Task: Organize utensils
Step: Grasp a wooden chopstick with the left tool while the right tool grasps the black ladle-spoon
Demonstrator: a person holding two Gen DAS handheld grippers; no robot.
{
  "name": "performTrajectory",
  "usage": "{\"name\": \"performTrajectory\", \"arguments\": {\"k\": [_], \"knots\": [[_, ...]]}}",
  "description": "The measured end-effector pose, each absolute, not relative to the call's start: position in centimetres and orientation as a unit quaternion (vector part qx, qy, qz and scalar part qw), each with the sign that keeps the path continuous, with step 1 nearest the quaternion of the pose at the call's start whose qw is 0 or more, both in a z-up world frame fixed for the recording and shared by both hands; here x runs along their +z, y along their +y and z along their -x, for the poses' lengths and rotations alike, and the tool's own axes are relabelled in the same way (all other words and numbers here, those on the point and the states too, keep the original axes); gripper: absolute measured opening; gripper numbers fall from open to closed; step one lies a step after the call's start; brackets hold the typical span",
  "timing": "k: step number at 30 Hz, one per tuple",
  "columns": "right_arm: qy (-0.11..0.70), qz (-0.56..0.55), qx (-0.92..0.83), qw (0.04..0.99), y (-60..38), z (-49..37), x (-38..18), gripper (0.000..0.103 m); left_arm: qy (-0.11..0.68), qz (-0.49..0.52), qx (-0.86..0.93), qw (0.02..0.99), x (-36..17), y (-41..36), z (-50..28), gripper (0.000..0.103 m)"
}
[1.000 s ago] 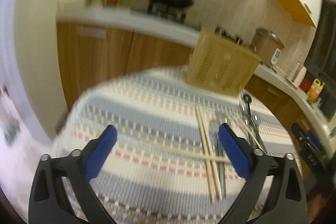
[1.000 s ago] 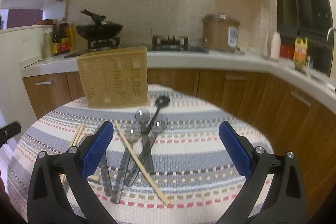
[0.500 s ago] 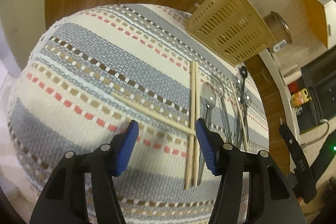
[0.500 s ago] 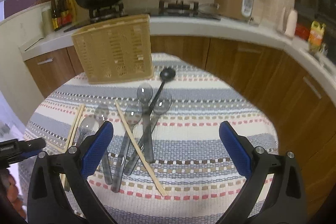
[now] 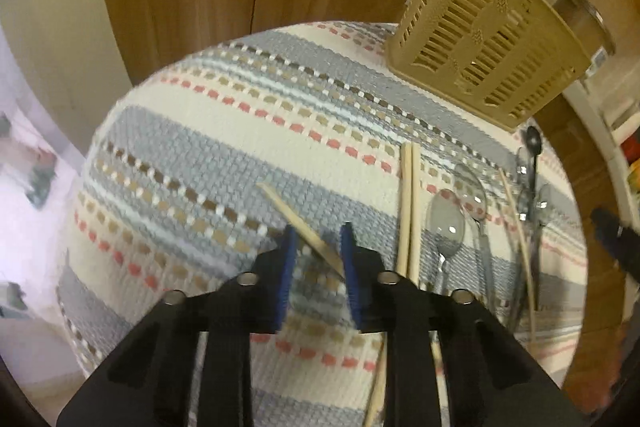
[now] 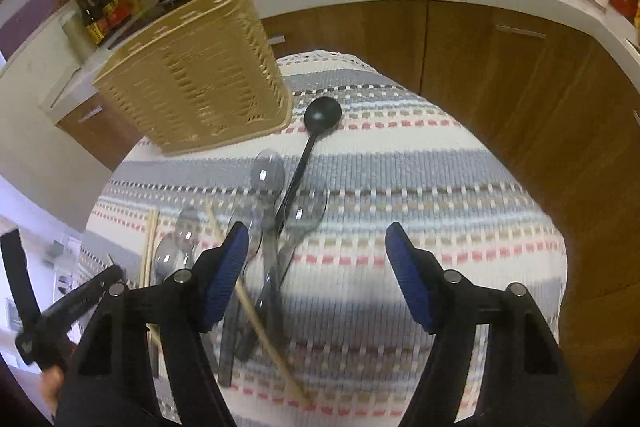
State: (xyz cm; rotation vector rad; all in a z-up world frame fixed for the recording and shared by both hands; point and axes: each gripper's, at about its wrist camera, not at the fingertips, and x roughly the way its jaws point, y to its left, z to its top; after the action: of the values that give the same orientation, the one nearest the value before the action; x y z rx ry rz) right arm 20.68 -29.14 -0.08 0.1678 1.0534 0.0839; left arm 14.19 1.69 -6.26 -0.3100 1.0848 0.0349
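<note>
My left gripper (image 5: 318, 247) pinches a chopstick (image 5: 298, 223) that lies slanted on the striped cloth (image 5: 224, 131), left of the chopstick pair (image 5: 410, 203). My right gripper (image 6: 316, 267) hangs wide open above the spoons (image 6: 276, 223); the basket (image 6: 196, 83) stands behind.

Both grippers were matte black plastic, left gripper (image 5: 318, 247) and right gripper (image 6: 318, 247) alike, each finger faced with a ribbed blue pad (image 6: 224, 269) and pinned by round silver screws (image 5: 248, 279); bare skin (image 6: 50, 385) showed at eight o'clock
</note>
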Motion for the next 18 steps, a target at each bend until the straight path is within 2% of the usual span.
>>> {"name": "performTrajectory", "arguments": {"k": [6, 11, 15, 18], "knots": [[0.543, -0.105, 0.037, 0.832, -29.2, -27.1, -1.3, 0.055, 0.516, 0.126, -0.007, 0.848, -6.3, 1.5, -16.4, 0.007], [0.567, -0.118, 0.012, 0.815, -29.2, -31.0, -3.2, 0.055, 0.528, 0.121, -0.071, 0.838, -6.4, 2.2, -18.3, 0.000], [0.566, -0.127, 0.001, 0.814, -29.1, -32.4, -3.8, 0.047, 0.544, 0.121, -0.114, 0.822, -6.7, 3.0, -20.6, 0.000], [0.569, -0.128, -0.007, 0.812, -28.6, -33.3, -4.4, 0.044, 0.549, 0.123, -0.131, 0.816, -6.8, 3.5, -21.7, 0.000]]}}
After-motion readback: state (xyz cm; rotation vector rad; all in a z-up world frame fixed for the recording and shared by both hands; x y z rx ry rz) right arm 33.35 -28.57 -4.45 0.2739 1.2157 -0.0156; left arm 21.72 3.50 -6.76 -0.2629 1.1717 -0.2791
